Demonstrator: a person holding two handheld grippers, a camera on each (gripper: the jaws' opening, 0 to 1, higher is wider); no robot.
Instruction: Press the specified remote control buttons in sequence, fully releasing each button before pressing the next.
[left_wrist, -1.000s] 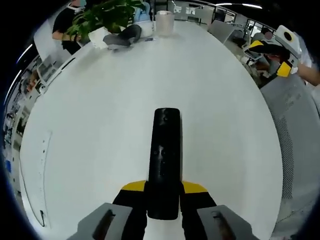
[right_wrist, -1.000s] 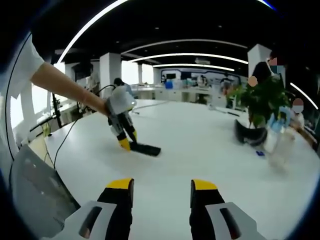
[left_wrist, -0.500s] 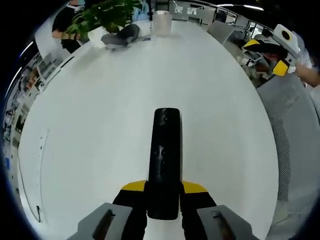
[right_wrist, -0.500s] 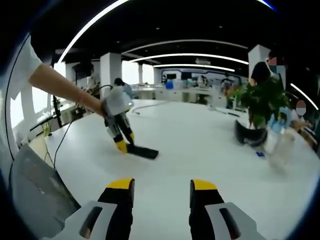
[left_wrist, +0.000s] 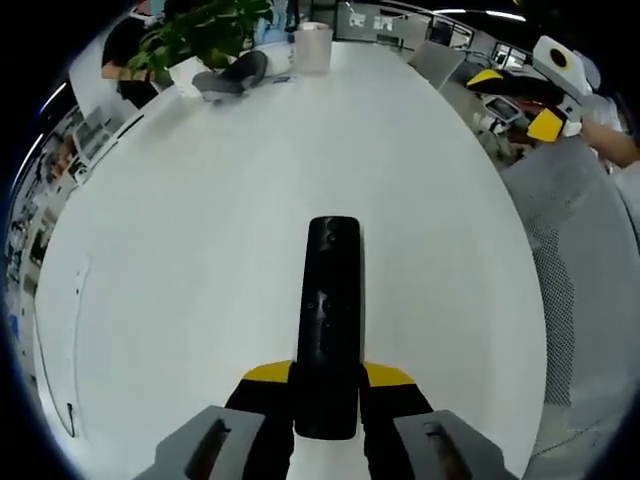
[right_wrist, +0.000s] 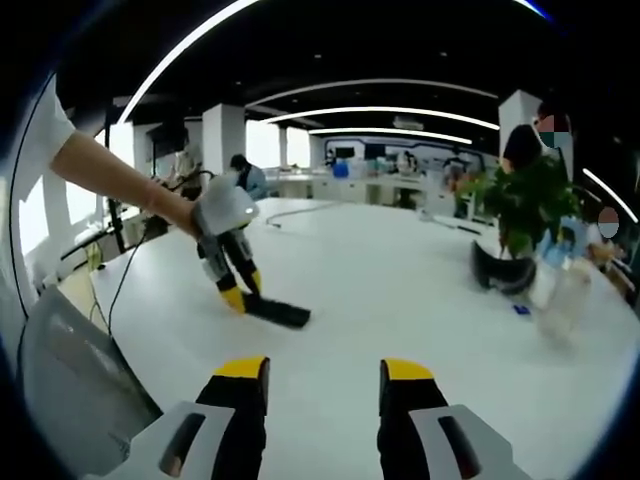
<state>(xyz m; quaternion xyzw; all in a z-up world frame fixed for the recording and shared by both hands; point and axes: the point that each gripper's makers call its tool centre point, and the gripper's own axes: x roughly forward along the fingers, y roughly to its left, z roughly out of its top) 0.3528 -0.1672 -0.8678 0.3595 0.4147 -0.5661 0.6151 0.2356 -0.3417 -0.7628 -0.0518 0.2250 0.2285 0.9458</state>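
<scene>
Glossy black slab remote sits clamped in left hand-held gripper; right hand-held gripper gapes.

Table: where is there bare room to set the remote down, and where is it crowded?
The white table is bare on both sides of the remote held in the left tongs, and ahead of it up to the far end. The open right tongs face bare table too. Crowded: the far end, where the plant, a dark grey object and a cup stand.
</scene>
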